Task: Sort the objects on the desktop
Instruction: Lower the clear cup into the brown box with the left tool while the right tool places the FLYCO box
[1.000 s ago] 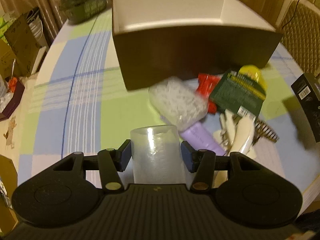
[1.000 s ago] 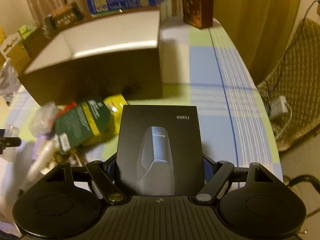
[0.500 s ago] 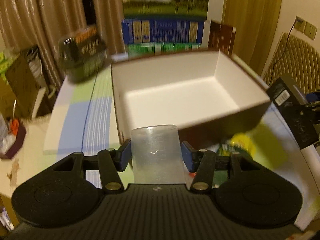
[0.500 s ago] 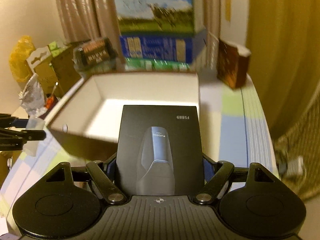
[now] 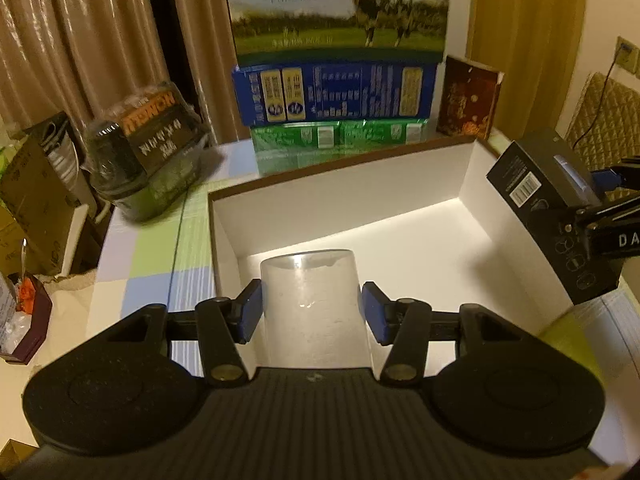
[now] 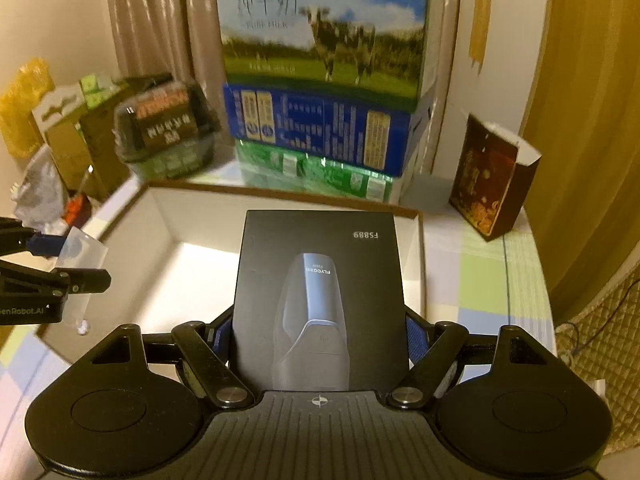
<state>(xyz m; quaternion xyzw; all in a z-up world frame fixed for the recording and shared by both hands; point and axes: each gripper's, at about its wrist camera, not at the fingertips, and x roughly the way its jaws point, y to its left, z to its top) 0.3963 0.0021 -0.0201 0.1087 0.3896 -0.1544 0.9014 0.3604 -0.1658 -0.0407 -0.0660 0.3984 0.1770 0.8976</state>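
My left gripper (image 5: 312, 316) is shut on a clear plastic cup (image 5: 312, 304) and holds it over the near left part of the open brown box with a white inside (image 5: 400, 240). My right gripper (image 6: 320, 332) is shut on a black shaver box (image 6: 320, 288) and holds it over the box's right side (image 6: 420, 260). The shaver box also shows at the right of the left wrist view (image 5: 552, 216). The cup also shows at the left of the right wrist view (image 6: 80, 256). The brown box has nothing lying in it.
Stacked milk cartons (image 5: 340, 60) stand behind the brown box. A wrapped dark package (image 5: 148, 148) sits at the back left. A dark red carton (image 6: 492, 184) stands at the back right. The checked tablecloth (image 5: 152, 248) lies around the box.
Both grippers rose from the pile of objects and moved forward over the open brown box, each still holding its object. The pile has dropped out of view.
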